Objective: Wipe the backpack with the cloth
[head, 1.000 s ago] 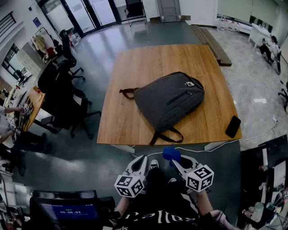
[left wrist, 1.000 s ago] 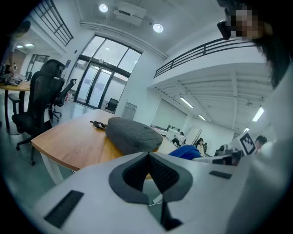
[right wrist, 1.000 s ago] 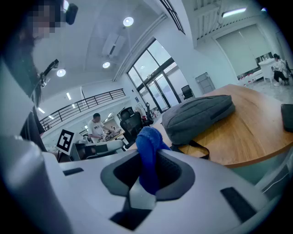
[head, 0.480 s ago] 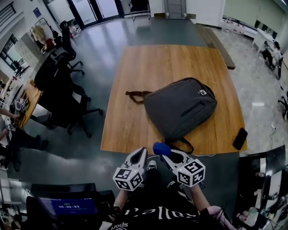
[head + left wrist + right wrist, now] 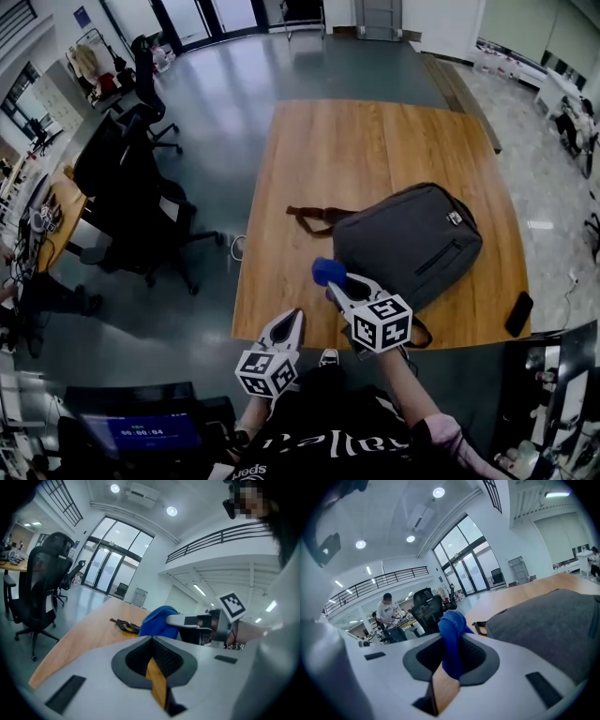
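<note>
- The backpack [image 5: 408, 246] lies flat on the near right part of the table [image 5: 356, 141].
- Left of the backpack, its strap [image 5: 314, 217] trails onto the table.
- Right of the backpack, near the table's corner, we find a phone [image 5: 517, 313].
- Just before the backpack's left end, our right gripper [image 5: 336, 281] hangs with the cloth [image 5: 327, 271] in its jaws.
- Our left gripper [image 5: 292, 321] is further left, nearer us, at the table's edge.
- Office chairs [image 5: 131, 197] stand well left of the backpack.

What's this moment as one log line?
right gripper: shut on blue cloth | left gripper: shut, empty | backpack: on table
</note>
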Demonstrator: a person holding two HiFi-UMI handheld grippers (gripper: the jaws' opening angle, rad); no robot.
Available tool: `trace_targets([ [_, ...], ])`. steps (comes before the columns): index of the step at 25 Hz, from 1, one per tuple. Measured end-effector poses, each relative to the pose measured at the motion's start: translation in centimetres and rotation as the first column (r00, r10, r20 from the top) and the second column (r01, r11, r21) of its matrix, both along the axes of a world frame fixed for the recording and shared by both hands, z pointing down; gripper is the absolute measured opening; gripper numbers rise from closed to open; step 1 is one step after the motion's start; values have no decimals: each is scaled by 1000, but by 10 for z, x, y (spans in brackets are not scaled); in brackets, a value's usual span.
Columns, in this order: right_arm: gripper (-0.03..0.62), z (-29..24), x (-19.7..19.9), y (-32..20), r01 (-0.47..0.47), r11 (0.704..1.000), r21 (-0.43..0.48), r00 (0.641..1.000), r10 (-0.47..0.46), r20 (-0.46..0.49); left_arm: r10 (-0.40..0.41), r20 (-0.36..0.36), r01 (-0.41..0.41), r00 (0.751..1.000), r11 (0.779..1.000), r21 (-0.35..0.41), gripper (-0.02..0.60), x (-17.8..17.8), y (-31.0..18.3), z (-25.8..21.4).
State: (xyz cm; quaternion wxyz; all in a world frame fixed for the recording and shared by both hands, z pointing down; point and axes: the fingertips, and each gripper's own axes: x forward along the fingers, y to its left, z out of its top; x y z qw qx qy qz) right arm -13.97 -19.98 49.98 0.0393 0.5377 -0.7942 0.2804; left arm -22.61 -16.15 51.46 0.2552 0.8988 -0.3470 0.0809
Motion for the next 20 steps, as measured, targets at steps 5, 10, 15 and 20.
trace_targets([
  [5, 66, 4, 14, -64, -90, 996, -21, 996, 90, -7, 17, 11, -17, 1000, 1000, 10, -2, -8, -26, 4],
  [10, 66, 16, 32, -91, -174, 983, -57, 984, 172, -41, 16, 8, -16, 1000, 1000, 5, -2, -10, -41, 6],
  [15, 66, 36, 41, -74, -191, 978, -83, 979, 184, -85, 32, 17, -31, 999, 999, -11, -2, 2, -38, 23],
  [20, 66, 39, 41, -48, -181, 978, -102, 981, 173, -85, 64, 24, -63, 998, 998, -14, -2, 15, -28, 26],
])
